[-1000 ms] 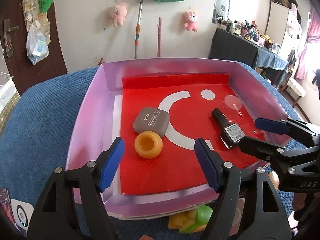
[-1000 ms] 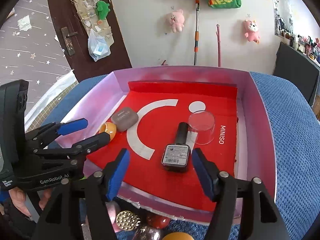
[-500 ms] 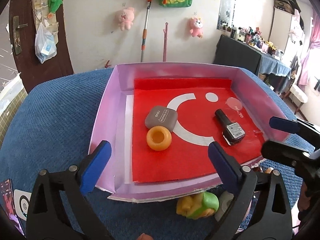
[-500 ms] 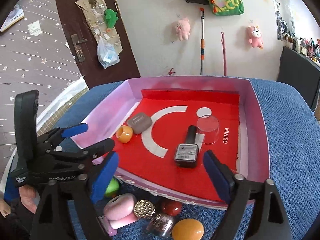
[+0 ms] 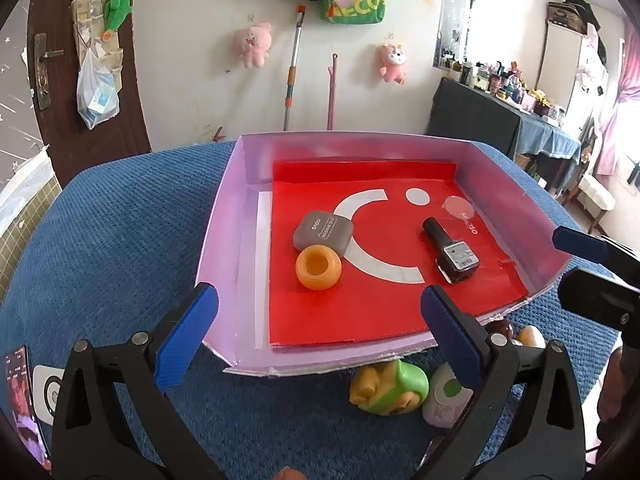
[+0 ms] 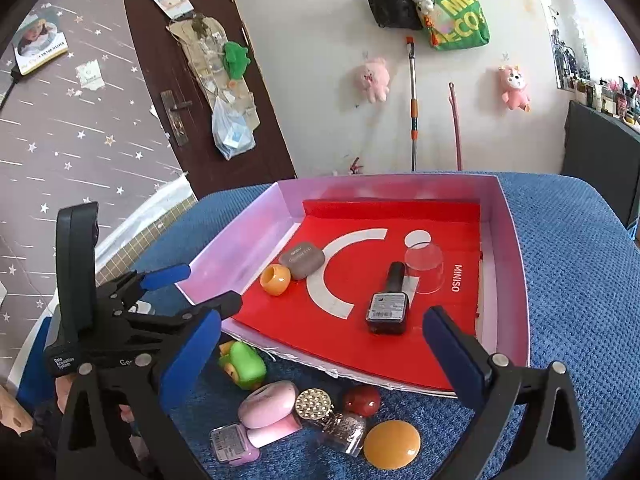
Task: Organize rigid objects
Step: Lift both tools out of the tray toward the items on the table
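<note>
A pink box (image 5: 224,220) with a red floor sits on the blue cloth; it also shows in the right wrist view (image 6: 516,280). Inside lie a grey case (image 5: 323,231), an orange ring (image 5: 318,267), a dark nail polish bottle (image 5: 452,254) and a clear cup (image 6: 425,266). In front of the box lie a green toy (image 6: 242,364), a pink case (image 6: 269,404), a pink polish bottle (image 6: 234,442), a glitter bottle (image 6: 332,414), a red ball (image 6: 362,399) and an amber disc (image 6: 392,444). My left gripper (image 5: 316,336) and right gripper (image 6: 320,344) are open and empty, above the box's near edge.
The blue cloth (image 5: 100,240) covers the whole surface. A phone (image 5: 24,392) lies at its near left edge. A dark door (image 6: 192,80) and a wall with plush toys stand behind. A dark table with small items (image 5: 500,120) stands at far right.
Both grippers have drawn back and up from the box, so the loose items in front of it have come into view. Both jaws have opened wider. Nothing in the box moved.
</note>
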The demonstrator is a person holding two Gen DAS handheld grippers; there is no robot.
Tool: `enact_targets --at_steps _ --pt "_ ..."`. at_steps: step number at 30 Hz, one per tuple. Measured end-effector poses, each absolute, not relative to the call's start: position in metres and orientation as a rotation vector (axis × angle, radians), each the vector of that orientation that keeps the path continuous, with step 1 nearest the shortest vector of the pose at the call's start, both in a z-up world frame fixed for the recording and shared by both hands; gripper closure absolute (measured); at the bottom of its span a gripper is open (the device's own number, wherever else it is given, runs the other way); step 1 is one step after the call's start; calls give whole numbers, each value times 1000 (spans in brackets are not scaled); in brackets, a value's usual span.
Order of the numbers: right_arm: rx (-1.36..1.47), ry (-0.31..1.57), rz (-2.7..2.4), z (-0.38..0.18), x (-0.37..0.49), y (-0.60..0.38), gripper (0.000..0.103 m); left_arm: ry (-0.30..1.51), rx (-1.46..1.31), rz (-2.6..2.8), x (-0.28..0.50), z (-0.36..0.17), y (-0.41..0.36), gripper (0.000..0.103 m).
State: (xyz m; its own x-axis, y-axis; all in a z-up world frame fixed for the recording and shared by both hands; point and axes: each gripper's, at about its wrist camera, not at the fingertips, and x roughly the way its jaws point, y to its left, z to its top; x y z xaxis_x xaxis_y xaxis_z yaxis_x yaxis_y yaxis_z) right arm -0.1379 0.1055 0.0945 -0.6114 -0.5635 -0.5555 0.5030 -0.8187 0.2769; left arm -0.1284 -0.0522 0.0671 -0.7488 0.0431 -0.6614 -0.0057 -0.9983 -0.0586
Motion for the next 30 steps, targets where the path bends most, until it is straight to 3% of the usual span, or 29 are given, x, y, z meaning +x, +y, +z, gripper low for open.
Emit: enact_targets --at_steps 30 --pt "733 -15 -2484 99 -91 107 0 20 -1032 2956 -84 72 -33 0"
